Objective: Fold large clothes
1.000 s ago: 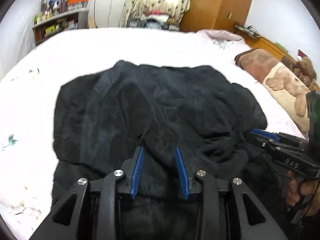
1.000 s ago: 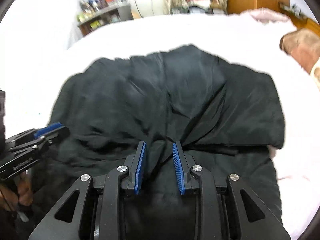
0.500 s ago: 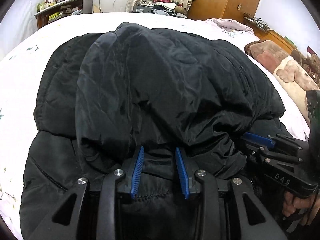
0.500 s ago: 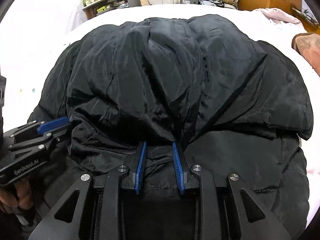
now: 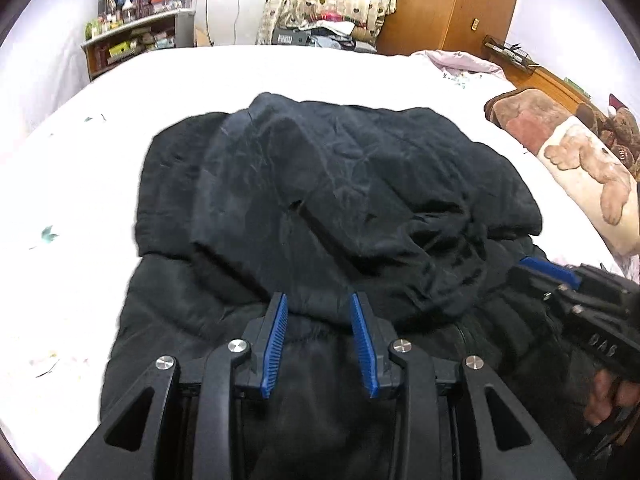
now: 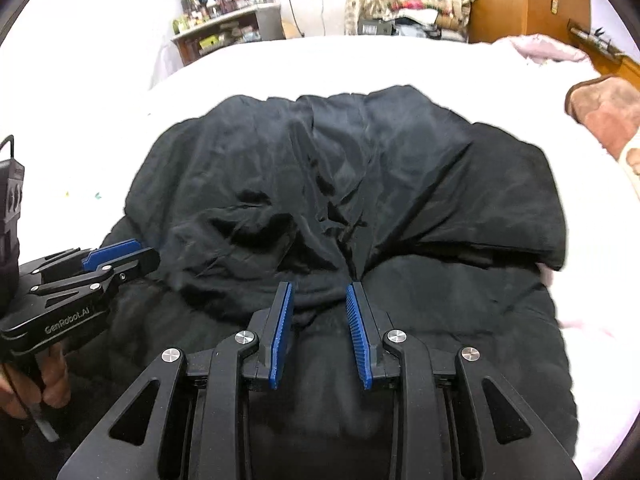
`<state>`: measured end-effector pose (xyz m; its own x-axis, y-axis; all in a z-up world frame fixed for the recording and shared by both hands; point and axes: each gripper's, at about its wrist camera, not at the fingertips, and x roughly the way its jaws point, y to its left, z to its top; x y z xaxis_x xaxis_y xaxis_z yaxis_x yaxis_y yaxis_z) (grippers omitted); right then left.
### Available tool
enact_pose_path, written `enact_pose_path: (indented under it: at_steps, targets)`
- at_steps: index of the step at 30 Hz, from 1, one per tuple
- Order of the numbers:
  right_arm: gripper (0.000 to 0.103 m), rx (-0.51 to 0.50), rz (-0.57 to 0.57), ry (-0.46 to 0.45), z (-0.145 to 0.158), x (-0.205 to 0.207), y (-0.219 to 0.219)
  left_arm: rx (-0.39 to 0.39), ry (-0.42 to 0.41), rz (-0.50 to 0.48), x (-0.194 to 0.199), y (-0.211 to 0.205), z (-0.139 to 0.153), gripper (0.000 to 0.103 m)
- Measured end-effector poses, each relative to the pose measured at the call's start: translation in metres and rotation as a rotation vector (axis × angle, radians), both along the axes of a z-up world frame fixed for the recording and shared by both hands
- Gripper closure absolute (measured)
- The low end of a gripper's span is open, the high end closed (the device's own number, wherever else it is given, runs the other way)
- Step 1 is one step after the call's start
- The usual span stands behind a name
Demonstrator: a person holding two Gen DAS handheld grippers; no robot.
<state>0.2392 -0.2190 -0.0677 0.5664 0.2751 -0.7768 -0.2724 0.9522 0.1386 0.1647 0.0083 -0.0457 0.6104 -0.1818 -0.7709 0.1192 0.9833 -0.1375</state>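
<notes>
A large black padded jacket (image 5: 340,200) lies on the white bed (image 5: 280,72), its far part folded back over the near part; it also shows in the right wrist view (image 6: 360,184). My left gripper (image 5: 318,304) holds the folded layer's edge between its blue pads, jaws partly closed on the fabric. My right gripper (image 6: 319,292) grips the same edge further right. Each gripper shows in the other's view: the right gripper (image 5: 560,280) at the right, the left gripper (image 6: 108,256) at the left.
A brown teddy-bear pillow (image 5: 580,160) lies at the bed's right side. A cluttered shelf (image 5: 132,40), a curtain and a wooden wardrobe (image 5: 452,4) stand beyond the bed. White sheet surrounds the jacket on the left and far sides.
Both grippers, holding the jacket's edge, rose close over the bulging jacket half a second ago and have come back down and toward me; the folded layer now lies flatter.
</notes>
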Motion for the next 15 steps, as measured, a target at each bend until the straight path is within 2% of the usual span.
enact_pose_path:
  at_steps: [7,15]
  targets:
    - [0.074,-0.011,-0.032,-0.050,0.039,-0.057,-0.017,0.007,-0.059,0.012,-0.057,0.013,0.038,0.067]
    - [0.068,-0.013,-0.059,-0.074,0.058,-0.116,-0.026,-0.006,-0.068,0.030,-0.114,0.025,0.053,0.067]
